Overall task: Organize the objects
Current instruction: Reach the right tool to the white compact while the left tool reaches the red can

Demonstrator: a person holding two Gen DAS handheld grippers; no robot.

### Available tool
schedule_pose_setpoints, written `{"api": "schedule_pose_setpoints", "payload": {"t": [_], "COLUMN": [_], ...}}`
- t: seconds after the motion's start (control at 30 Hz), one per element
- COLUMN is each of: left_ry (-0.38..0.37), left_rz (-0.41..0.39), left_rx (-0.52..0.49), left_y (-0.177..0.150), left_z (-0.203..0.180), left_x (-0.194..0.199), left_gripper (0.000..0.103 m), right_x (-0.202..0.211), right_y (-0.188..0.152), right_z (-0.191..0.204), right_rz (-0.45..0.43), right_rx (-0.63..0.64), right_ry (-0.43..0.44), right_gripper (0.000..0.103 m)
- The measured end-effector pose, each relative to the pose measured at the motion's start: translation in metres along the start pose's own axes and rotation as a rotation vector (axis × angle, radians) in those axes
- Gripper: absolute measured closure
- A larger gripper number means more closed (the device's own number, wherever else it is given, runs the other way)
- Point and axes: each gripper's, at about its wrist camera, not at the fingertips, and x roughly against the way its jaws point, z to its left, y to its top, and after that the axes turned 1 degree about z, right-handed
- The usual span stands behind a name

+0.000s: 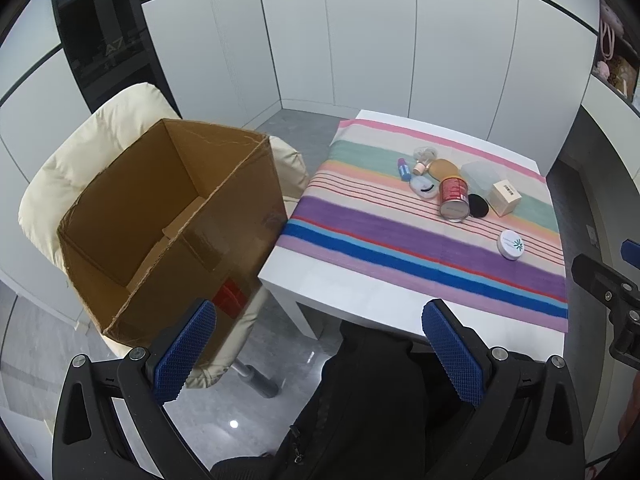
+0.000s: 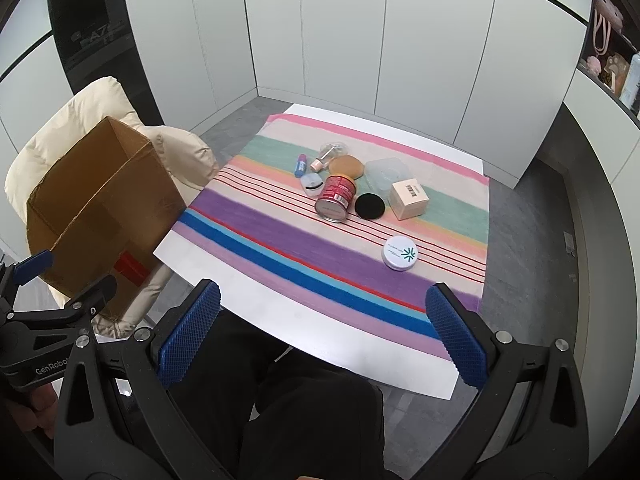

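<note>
— Hovering short of the table [image 2: 192,256], left gripper [image 1: 320,356] and right gripper [image 2: 324,332] both spread wide, holding nothing.

— The items sit clustered mid-cloth: red can [image 2: 336,198] on its side, black puff [image 2: 370,206], beige carton [image 2: 409,200], white jar [image 2: 400,254] apart.

— Risk?

— That can could roll if nudged, scattering its neighbours. And the cardboard box [image 1: 168,216] perches tilted on the cream chair [image 1: 72,160]; a heavy drop might tip it.

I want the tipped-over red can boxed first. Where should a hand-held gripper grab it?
Grip the red metal can across its curved sides, coming from above. It lies on its side, base toward the camera, with a black round pad close on its right.
</note>
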Motion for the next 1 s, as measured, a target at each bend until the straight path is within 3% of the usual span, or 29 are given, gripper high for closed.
{"api": "schedule_pose_setpoints", "payload": {"t": [0.3,0.77,1.0], "left_ry": [-0.042,-0.094,-0.079], "left_rz": [-0.006,0.031,0.054], "left_rx": [-0.059,-0.155,-0.178], "left_y": [0.004,0.023,0.04], "left_z": [-0.026,-0.075,-0.098], "left_x": [-0.003,-0.039,-0.063], "left_gripper": [0.0,0.0,0.0], "right_x": [0.004,-0.006,-0.024], "right_y": [-0.004,0.001,0.008], "right_z": [-0.021,-0.07,-0.095], "right_rz": [-0.011,-0.015,0.009], "right_rx": [-0.041,-0.181,-0.246], "right_ry": [-0.046,-0.141,-0.124], "right_gripper": [0.0,0.0,0.0]}}
